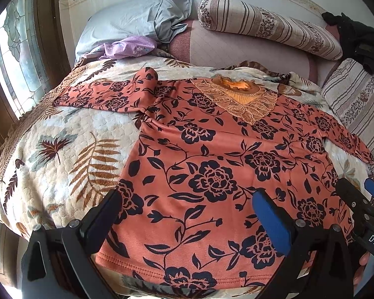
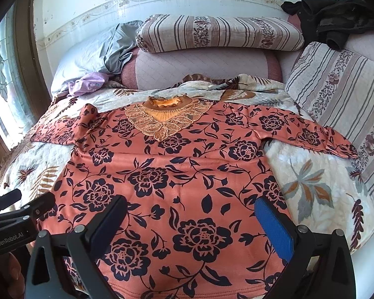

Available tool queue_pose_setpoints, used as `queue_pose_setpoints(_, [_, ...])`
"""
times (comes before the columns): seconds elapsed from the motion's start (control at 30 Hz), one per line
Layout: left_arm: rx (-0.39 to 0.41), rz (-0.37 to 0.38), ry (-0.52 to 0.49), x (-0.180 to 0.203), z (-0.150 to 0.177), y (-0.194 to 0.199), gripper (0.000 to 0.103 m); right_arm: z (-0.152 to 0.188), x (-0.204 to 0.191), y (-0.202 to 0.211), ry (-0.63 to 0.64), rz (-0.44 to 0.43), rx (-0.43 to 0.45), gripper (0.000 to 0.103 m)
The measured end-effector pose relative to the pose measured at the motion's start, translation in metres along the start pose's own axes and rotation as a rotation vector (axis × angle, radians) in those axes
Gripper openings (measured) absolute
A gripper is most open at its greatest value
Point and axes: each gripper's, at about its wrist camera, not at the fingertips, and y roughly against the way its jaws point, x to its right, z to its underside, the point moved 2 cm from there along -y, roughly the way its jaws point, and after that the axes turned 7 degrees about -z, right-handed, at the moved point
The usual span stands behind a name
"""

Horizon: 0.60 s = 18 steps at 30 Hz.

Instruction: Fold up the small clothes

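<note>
Left gripper (image 1: 187, 214) fingers spread wide, nothing between them, hovering over the hem; right gripper (image 2: 190, 220) just the same, wide and empty near the bottom edge. Beneath both lies the orange floral blouse (image 2: 177, 174), flat and face up on the leaf-print quilt (image 2: 306, 186), both sleeves out sideways. No fold made yet, I'd judge; all the folding remains.

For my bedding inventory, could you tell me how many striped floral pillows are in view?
2: one striped pillow lies along the wall behind the top; another striped pillow leans at the bed's right side. Others may be hidden.
</note>
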Motion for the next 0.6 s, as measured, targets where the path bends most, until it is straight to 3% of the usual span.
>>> queue_pose_setpoints(0.6, [0.000, 0.004, 0.002, -0.0002, -0.0005, -0.0002, 0.103, -0.0022, -0.0014, -0.0020, 0.008, 0.006, -0.002, 0.103])
